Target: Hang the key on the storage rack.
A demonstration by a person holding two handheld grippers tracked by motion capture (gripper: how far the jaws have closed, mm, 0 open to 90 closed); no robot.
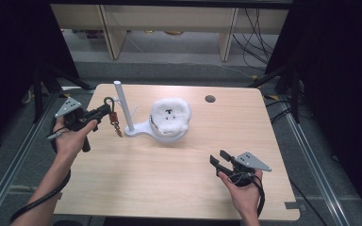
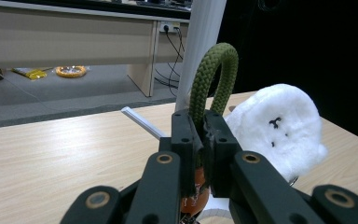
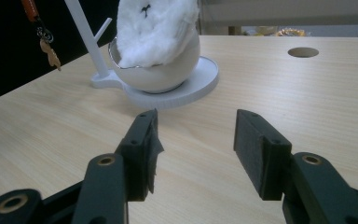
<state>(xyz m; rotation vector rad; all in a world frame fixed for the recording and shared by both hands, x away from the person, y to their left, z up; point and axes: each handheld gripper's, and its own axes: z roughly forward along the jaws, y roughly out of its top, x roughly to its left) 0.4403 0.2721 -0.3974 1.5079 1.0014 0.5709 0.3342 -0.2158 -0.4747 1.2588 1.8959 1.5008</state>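
My left gripper (image 1: 104, 109) is shut on a keychain (image 1: 112, 116) at the table's left. The keychain's green rope loop (image 2: 214, 74) sticks up above the jaws, and its orange strap and small charm (image 1: 118, 132) dangle below. The loop is close beside the upright post (image 1: 121, 106) of a white stand (image 1: 141, 130), near the post's side peg (image 2: 142, 122). A white plush (image 1: 170, 114) lies in a white bowl (image 3: 168, 70) on the stand's round base. My right gripper (image 1: 221, 157) rests open near the front right, nothing between its pads (image 3: 196, 140).
A round cable hole (image 1: 210, 99) lies in the wooden table (image 1: 169, 179) at the back right. Shelf legs and cables stand on the floor beyond the far edge. Bare tabletop stretches between my right gripper and the stand.
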